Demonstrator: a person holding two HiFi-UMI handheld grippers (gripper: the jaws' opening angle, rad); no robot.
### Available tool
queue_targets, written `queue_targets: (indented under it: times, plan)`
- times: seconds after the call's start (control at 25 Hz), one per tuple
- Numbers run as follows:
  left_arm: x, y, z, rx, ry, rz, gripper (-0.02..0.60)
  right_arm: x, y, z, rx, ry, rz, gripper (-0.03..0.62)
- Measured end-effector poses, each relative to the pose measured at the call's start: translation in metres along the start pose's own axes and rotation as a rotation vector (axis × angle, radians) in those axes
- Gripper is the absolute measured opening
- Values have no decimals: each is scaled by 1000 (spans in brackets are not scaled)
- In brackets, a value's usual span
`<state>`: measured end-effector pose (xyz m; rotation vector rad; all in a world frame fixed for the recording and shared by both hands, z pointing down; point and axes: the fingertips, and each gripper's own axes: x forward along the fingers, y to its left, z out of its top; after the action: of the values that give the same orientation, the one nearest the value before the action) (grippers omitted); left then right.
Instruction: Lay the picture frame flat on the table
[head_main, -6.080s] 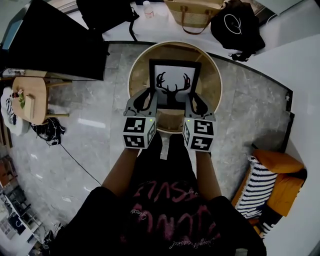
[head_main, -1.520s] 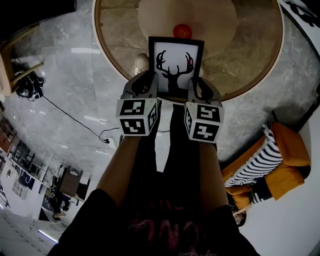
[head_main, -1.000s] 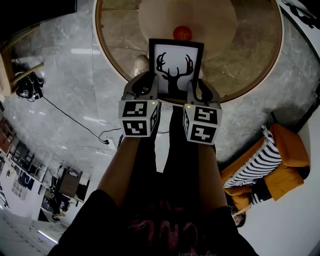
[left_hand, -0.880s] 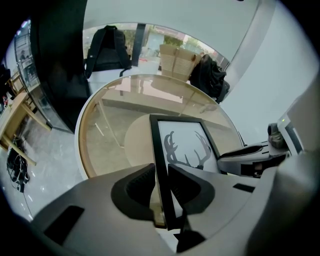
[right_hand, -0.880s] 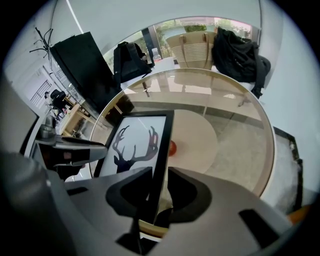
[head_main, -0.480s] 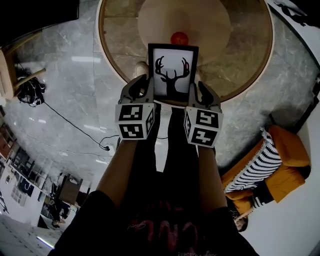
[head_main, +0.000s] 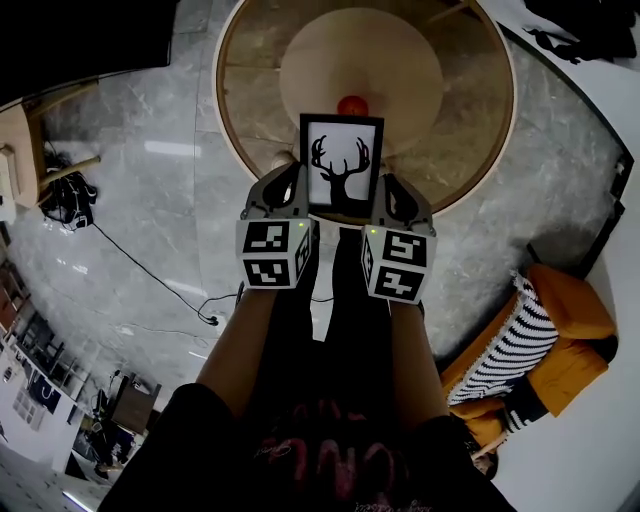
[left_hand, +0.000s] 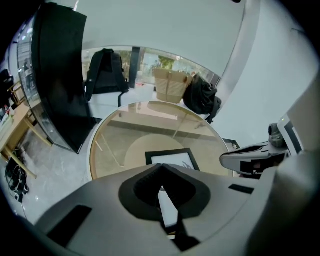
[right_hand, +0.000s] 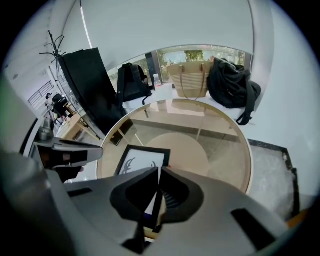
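The picture frame (head_main: 341, 165) is black with a white sheet and a black deer-head silhouette. It hangs over the near part of the round glass table (head_main: 470, 150), leaning back almost flat, with its top edge pointing away from me. My left gripper (head_main: 297, 198) is shut on its lower left edge and my right gripper (head_main: 385, 202) on its lower right edge. In the left gripper view the frame (left_hand: 170, 157) runs out from the shut jaws (left_hand: 161, 187). The right gripper view shows the frame (right_hand: 142, 160) at its jaws (right_hand: 159, 187) the same way.
A small red round thing (head_main: 352, 104) shows just past the frame's top edge. An orange armchair with a striped cushion (head_main: 545, 340) stands at the right. A black panel (left_hand: 60, 75), a backpack (left_hand: 102, 70), a woven bag (right_hand: 189, 77) and a black bag (right_hand: 230, 82) stand behind the table.
Both grippers have carried the frame forward and lower over the table, and it looks smaller and flatter now. The grip on its lower edge is unchanged.
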<state>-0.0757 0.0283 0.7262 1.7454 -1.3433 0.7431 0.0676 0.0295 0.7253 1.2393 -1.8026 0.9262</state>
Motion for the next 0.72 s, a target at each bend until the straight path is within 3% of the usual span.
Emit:
queue_targets:
  times: [0.72]
  plan:
    - [-83, -25, 106, 94, -184, -14, 9, -88, 15, 102, -50, -212, -9, 21]
